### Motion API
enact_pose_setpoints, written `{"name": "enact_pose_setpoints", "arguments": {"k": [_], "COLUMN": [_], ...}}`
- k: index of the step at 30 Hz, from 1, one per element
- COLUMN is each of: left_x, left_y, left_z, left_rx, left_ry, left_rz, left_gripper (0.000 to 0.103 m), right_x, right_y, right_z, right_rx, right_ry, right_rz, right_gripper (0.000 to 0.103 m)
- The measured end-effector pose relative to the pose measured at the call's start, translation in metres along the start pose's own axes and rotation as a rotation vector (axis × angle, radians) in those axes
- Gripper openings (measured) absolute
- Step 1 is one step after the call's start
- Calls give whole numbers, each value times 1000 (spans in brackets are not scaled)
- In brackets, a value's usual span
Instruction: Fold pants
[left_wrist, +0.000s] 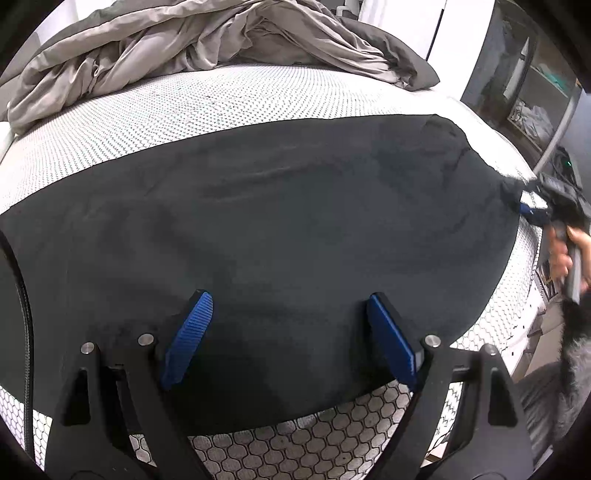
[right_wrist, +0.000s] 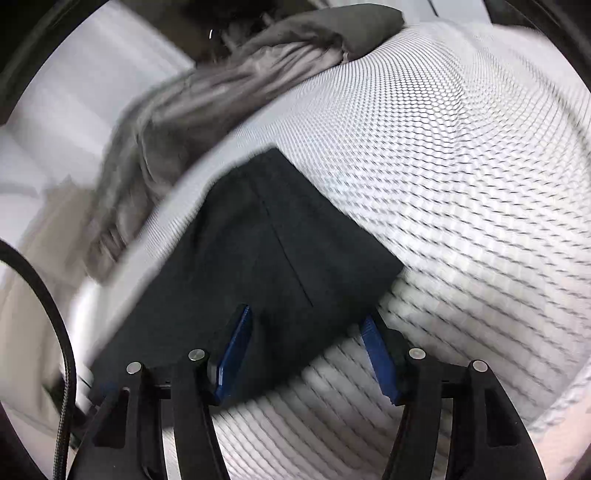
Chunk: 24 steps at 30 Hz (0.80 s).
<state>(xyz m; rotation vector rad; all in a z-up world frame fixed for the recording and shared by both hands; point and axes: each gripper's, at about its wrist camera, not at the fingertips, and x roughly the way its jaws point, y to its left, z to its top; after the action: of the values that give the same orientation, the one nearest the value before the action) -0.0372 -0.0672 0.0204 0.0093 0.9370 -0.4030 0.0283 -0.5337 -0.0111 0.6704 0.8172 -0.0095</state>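
Note:
The dark pants (left_wrist: 280, 221) lie spread flat across the white patterned mattress (left_wrist: 207, 107). My left gripper (left_wrist: 288, 306) is open, its blue pads just above the near part of the pants, holding nothing. In the right wrist view one end of the pants (right_wrist: 273, 258) lies flat with a seam down its middle. My right gripper (right_wrist: 306, 328) is open, its fingers on either side of the near edge of that end. In the left wrist view the right gripper (left_wrist: 532, 206) shows at the far right end of the pants, held by a hand.
A crumpled grey duvet (left_wrist: 184, 48) is piled at the far side of the bed; it also shows in the right wrist view (right_wrist: 207, 96). A shelf unit (left_wrist: 532, 96) stands beyond the bed's right edge. A black cable (left_wrist: 26, 332) hangs at left.

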Motion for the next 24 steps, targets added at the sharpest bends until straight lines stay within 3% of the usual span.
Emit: {"name": "enact_pose_setpoints", "arguments": {"k": [2, 7, 9, 11, 13, 15, 17, 18, 20, 22, 24], "left_x": [-1, -5, -7, -8, -9, -13, -17, -19, -24, -27, -29], "left_y": [3, 16, 23, 31, 37, 45, 55, 59, 69, 75, 79], "left_z": [-1, -3, -2, 0, 3, 5, 5, 4, 2, 1, 2], "left_rx": [-4, -42, -72, -113, -139, -165, -191, -201, -235, -254, -271], "left_ry": [0, -15, -25, -29, -31, -44, -54, -56, -64, -68, -72], "left_rz": [3, 20, 24, 31, 33, 43, 53, 56, 62, 46, 16], "left_gripper": [84, 84, 84, 84, 84, 84, 84, 84, 84, 84, 84], "right_x": [10, 13, 3, -10, -24, -21, 4, 15, 39, 45, 35], "right_y": [-1, 23, 53, 98, 148, 191, 234, 247, 271, 277, 273], "right_z": [10, 16, 19, 18, 1, -21, -56, -71, -112, -134, -134], "right_rx": [62, 22, -76, -225, -378, -511, -642, -695, -860, -958, -972], "right_ry": [-52, -154, -209, -251, -262, -168, 40, 101, 239, 279, 246], "right_rz": [13, -92, -89, -27, 155, 310, 429, 437, 398, 373, 399], "right_gripper": [62, 20, 17, 17, 17, 23, 36, 49, 50, 50, 50]}}
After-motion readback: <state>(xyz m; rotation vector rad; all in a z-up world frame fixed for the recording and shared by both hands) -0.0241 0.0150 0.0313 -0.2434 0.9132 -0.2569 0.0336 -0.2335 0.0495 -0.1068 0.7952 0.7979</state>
